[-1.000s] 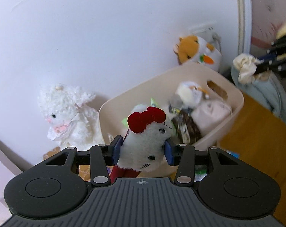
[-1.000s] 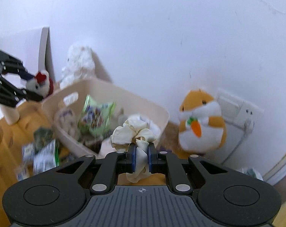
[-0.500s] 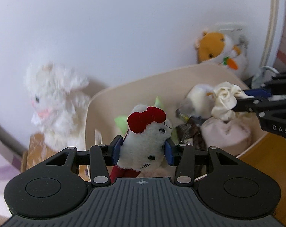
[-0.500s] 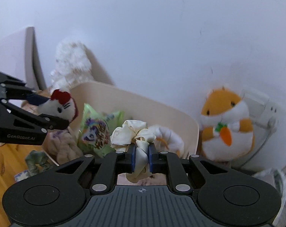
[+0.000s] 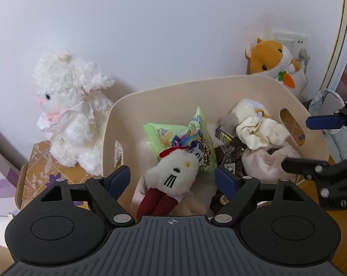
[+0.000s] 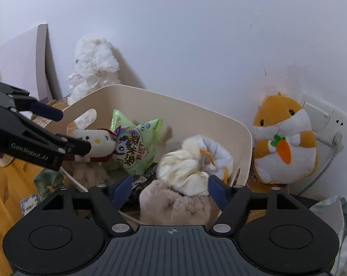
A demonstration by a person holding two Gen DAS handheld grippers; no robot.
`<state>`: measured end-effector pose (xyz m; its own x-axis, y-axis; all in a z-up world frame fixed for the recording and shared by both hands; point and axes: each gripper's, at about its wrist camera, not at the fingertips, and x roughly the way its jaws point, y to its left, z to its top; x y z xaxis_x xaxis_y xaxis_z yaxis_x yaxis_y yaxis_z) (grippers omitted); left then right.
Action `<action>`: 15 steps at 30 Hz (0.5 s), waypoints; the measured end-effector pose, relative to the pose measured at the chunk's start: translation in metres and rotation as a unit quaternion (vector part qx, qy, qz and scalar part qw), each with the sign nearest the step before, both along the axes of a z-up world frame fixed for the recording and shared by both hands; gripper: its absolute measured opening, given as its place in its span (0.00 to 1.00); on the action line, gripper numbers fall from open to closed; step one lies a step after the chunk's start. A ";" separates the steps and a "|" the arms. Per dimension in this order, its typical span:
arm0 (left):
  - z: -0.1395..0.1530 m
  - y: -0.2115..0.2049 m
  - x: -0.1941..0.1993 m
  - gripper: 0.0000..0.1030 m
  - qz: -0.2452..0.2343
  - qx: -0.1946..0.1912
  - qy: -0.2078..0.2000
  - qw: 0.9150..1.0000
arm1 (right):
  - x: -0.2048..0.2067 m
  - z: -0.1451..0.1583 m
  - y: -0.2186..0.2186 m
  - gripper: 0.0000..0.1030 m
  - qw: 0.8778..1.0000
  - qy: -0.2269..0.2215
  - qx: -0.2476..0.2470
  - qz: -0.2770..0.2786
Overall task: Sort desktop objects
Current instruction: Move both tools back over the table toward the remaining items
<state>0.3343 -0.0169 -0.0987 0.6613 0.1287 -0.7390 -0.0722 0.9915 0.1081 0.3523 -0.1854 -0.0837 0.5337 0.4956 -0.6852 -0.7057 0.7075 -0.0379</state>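
Cream plastic forms the smooth, round-cornered bin below us. Our left gripper is spread wide, released, with the fuzzy white cat plush lying between its fingers on the pile. Our right gripper likewise gapes around the crinkled cream scrunchie, resting on a fleecy pink pouch.

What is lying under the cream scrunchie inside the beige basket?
The cream scrunchie rests on a pink fuzzy plush. Dark snack packets lie beside it; anything deeper is covered.

Both wrist cameras look down, close, into the same beige bin from opposite ends.
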 end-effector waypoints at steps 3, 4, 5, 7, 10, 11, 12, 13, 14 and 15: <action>0.006 -0.001 -0.011 0.80 -0.005 0.000 -0.012 1.000 | -0.013 0.005 -0.006 0.88 1.000 -0.006 0.005 0.010; 0.009 0.000 -0.015 0.80 -0.008 0.001 -0.015 1.000 | -0.018 0.007 -0.008 0.92 1.000 -0.007 0.008 0.013; 0.010 0.001 -0.020 0.80 -0.010 0.001 -0.018 1.000 | -0.025 0.008 -0.011 0.93 1.000 -0.011 0.011 0.020; 0.013 0.004 -0.031 0.81 -0.014 -0.002 -0.019 1.000 | -0.038 0.009 -0.016 0.98 0.999 -0.016 0.019 0.035; 0.014 0.009 -0.049 0.81 -0.020 0.004 -0.013 1.000 | -0.057 0.006 -0.024 1.00 0.998 -0.010 0.025 0.049; 0.013 0.012 -0.054 0.82 -0.021 0.007 -0.010 1.000 | -0.063 0.004 -0.026 1.00 0.999 -0.004 0.024 0.048; 0.011 0.014 -0.059 0.82 -0.021 0.007 -0.005 1.000 | -0.068 0.002 -0.028 1.00 0.999 0.001 0.023 0.046; 0.009 0.016 -0.064 0.82 -0.021 0.007 0.000 1.000 | -0.072 -0.001 -0.030 1.00 0.999 0.006 0.021 0.042; 0.006 0.018 -0.069 0.82 -0.021 0.007 0.007 1.000 | -0.077 -0.004 -0.032 1.00 0.999 0.012 0.019 0.037; 0.002 0.020 -0.074 0.82 -0.022 0.008 0.016 1.000 | -0.082 -0.009 -0.033 1.00 0.999 0.018 0.016 0.029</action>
<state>0.2601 0.0029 -0.0968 0.6427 0.1119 -0.7579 -0.0245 0.9918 0.1257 0.2707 -0.2185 -0.0924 0.4783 0.5468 -0.6872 -0.7465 0.6653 0.0097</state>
